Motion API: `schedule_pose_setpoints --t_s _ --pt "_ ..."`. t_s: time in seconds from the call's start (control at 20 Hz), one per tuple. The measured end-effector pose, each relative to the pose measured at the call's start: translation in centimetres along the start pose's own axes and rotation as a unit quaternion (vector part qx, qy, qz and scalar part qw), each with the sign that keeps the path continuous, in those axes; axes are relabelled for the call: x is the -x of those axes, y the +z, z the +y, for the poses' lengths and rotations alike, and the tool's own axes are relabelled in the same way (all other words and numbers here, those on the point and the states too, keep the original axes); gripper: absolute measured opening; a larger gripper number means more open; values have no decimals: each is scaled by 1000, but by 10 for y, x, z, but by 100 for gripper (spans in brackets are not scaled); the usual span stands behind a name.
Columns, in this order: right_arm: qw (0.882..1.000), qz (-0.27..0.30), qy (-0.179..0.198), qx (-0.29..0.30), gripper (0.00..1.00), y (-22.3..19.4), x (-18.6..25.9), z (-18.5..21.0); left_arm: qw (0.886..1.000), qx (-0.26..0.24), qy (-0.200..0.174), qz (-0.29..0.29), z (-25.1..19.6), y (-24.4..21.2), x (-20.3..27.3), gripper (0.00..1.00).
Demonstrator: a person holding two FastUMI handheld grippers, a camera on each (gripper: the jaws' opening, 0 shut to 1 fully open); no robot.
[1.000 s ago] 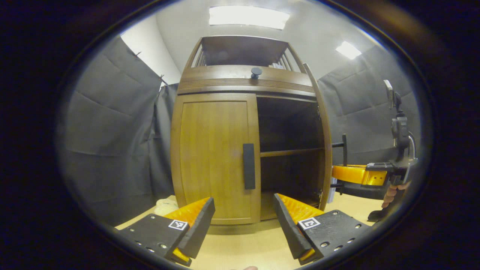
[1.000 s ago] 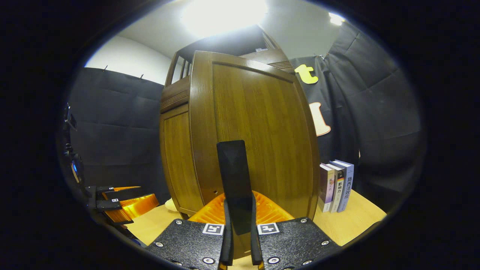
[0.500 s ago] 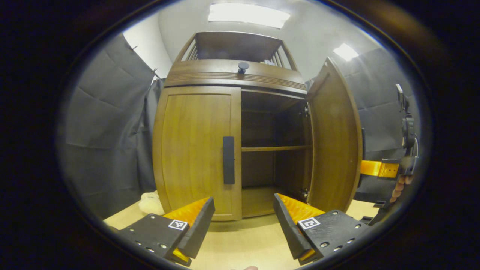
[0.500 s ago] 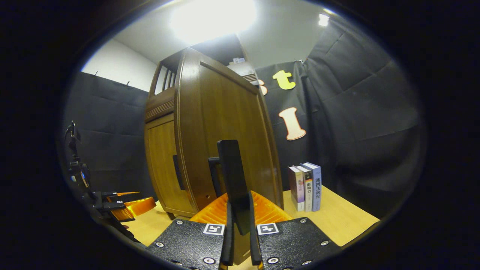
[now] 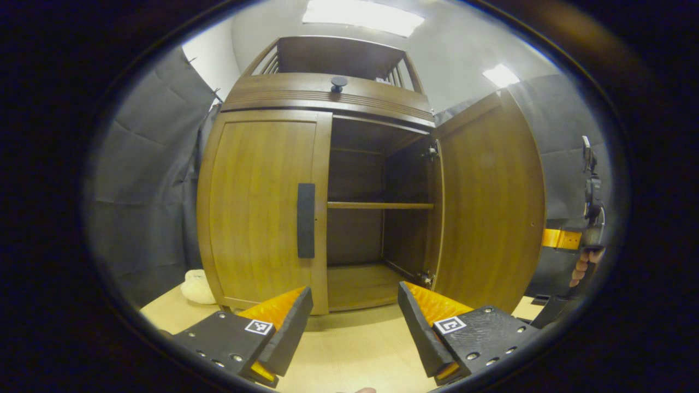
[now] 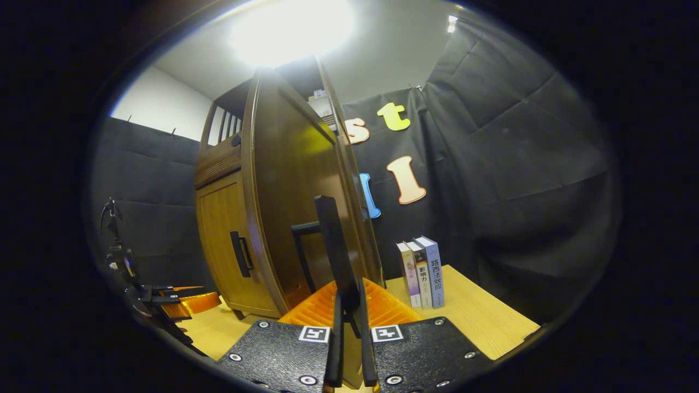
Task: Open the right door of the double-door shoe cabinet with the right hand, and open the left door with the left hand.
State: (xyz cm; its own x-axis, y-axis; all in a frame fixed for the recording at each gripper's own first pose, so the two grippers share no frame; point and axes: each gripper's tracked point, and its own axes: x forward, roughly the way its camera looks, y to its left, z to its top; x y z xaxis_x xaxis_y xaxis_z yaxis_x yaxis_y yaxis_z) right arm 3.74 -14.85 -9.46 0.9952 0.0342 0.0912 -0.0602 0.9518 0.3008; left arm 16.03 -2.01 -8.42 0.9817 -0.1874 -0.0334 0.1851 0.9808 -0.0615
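While the right door stands swung wide, the left door of the shoe cabinet is shut.
Right gripper is clamped on the right door's handle; left gripper hangs with fingers spread, empty, before the left door's handle. Books stand on the tabletop beside the cabinet; a pale lump lies at its left foot. Bare tabletop fronts the cabinet.
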Motion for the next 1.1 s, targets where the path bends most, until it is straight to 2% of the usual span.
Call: schedule_pose_setpoints --t_s 0.15,0.2,0.25,0.3,0.35,0.45,0.65,0.8,0.95,1.0,1.05,1.1 --pt "1000 1 11 -7 11 3 -2 -15 1000 3 -5 3 -5 -3 -3 90" --pt "1000 2 15 -1 11 4 -2 -18 1000 4 -8 5 -6 -4 -4 84" --pt "1000 7 16 11 11 3 0 -22 1000 7 -16 10 -9 -8 -5 84" --pt "1000 12 11 21 11 4 3 -28 1000 10 -24 12 -12 -10 -5 96" --pt "1000 11 2 28 10 7 3 -36 999 14 -27 13 -12 -10 -5 92" --pt "1000 12 10 17 5 5 3 -37 999 21 -21 16 -10 -11 -7 84" --pt "1000 15 14 23 7 5 11 -48 999 26 -14 18 -7 -10 -6 84" --pt "1000 17 14 -10 10 3 18 -49 999 34 -13 19 -7 -9 -6 85" --pt "1000 25 -14 6 11 -5 27 -58 999 40 -10 14 -4 -5 -3 84" --pt "998 27 -42 25 11 -5 33 -66 999 42 -7 8 -3 -3 -3 85" --pt "995 27 -78 48 11 -1 40 -79 999 43 -3 4 -2 -2 -4 96" --pt "991 28 -115 66 11 4 51 -92 999 43 3 1 1 0 -4 94"
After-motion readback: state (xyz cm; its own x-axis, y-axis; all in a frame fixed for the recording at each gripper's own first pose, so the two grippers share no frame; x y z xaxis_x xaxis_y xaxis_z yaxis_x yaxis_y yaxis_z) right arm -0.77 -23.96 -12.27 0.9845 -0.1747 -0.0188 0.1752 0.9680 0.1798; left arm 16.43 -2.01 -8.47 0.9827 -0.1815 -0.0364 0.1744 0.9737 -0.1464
